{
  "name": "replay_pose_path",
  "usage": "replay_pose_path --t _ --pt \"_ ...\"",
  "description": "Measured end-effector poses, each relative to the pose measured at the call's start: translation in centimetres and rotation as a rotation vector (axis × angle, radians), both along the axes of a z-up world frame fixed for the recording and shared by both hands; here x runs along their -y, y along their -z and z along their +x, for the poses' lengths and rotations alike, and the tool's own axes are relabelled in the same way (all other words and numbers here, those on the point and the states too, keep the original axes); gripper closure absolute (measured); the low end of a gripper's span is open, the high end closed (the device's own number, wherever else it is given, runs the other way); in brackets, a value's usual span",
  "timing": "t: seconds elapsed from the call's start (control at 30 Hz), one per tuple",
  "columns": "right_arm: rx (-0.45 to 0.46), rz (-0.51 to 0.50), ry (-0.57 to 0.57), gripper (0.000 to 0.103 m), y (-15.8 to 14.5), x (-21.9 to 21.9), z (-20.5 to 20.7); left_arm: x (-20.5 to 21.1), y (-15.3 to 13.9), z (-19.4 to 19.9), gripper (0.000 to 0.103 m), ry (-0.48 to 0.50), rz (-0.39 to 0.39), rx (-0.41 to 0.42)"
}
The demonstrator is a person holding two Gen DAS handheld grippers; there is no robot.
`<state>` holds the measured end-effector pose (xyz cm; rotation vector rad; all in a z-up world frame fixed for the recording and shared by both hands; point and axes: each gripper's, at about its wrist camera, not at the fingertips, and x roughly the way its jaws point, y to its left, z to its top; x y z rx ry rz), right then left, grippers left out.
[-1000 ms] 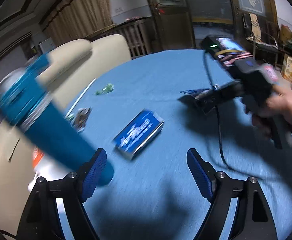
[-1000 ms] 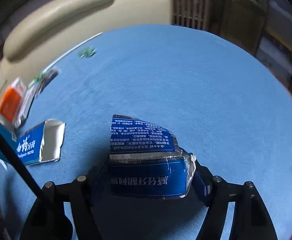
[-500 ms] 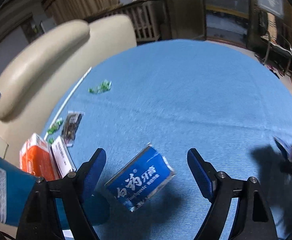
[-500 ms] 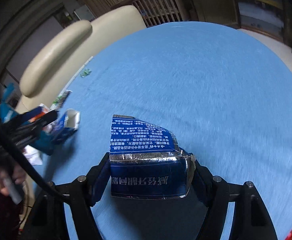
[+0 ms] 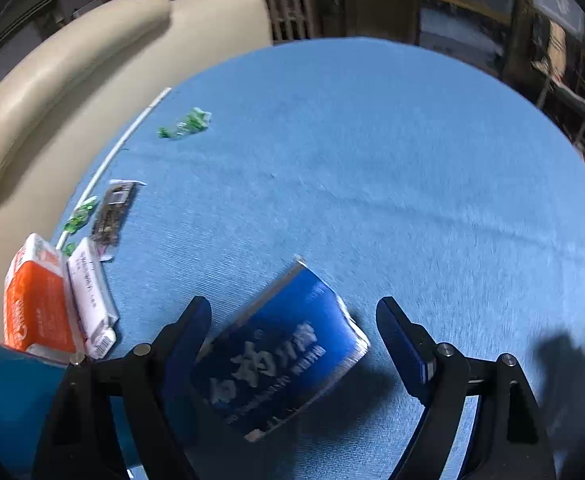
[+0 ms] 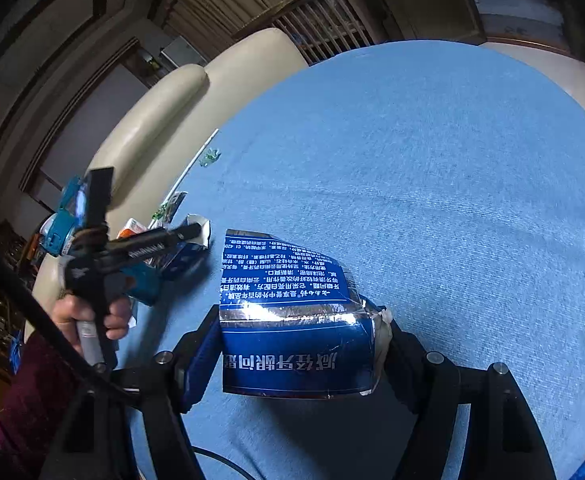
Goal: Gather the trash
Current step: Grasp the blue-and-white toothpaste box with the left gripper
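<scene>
Carton (image 5: 280, 356) between wide left hand-held gripper (image 5: 292, 320) jaws, untouched; square up before closing. Right hand-held gripper (image 6: 298, 344) clamps torn box (image 6: 292, 316).

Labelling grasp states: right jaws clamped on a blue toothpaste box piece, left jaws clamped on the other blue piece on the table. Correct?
Half right. In the left wrist view the left gripper is open: its jaws straddle the second blue box piece, which lies on the blue tablecloth unclamped. The right gripper does grip its blue box piece.
</scene>
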<state>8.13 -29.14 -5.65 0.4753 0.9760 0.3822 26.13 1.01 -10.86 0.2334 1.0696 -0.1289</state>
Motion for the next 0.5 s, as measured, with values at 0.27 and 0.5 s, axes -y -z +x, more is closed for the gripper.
replay_pose_path --t 0.27,0.5 --pt "0.006 0.031 0.036 0.028 -0.2 0.9 -1.5 0.8 1.6 -1.3 0.025 0.075 -0.04 -0.046" --pt "0.027 0.023 0.081 0.028 -1.2 2.1 -2.8 2.5 0.9 -4.5 0.029 0.111 -0.058 -0.04"
